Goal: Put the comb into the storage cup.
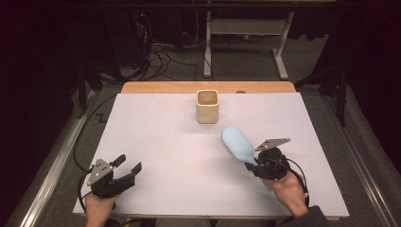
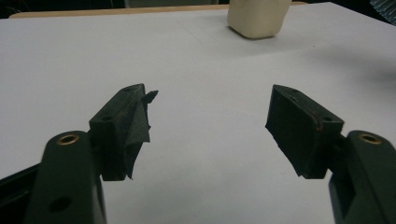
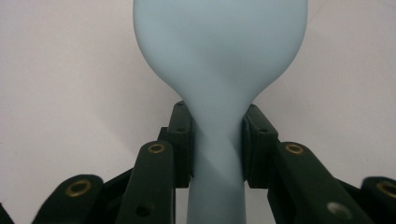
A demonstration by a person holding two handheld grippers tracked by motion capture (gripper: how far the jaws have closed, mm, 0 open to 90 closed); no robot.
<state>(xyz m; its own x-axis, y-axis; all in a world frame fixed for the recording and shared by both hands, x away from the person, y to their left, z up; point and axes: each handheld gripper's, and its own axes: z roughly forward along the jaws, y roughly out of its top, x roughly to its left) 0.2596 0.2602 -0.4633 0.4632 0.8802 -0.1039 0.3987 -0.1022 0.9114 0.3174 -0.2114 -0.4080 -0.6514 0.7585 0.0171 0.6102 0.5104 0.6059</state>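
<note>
**Brush held up, cup waiting above it in the frame**

A light blue hairbrush (image 1: 238, 144) is held by its handle in the right gripper (image 1: 253, 166), at the lower right of the high view. In the right gripper view the two black jaws are seen pressed on the thin neck of the hairbrush (image 3: 219, 70), one on each side. The brush is lifted off the white table (image 1: 156, 137). Its long line runs from the gripper up and to the left in the high view, with the wide head on the far end and the bristles turned to the left.

A cream cup (image 1: 207, 106) stands upright near the top middle of the high view, with its mouth open to the top. It lies up and a little left of the brush head, apart from it. The brush head is already pointed nearly that way, so the cup is much nearer to the right hand.

The left gripper (image 1: 128, 169) is kept at the lower left, far from the cup (image 2: 258, 17). Its jaws are spread apart with nothing between them.
</note>
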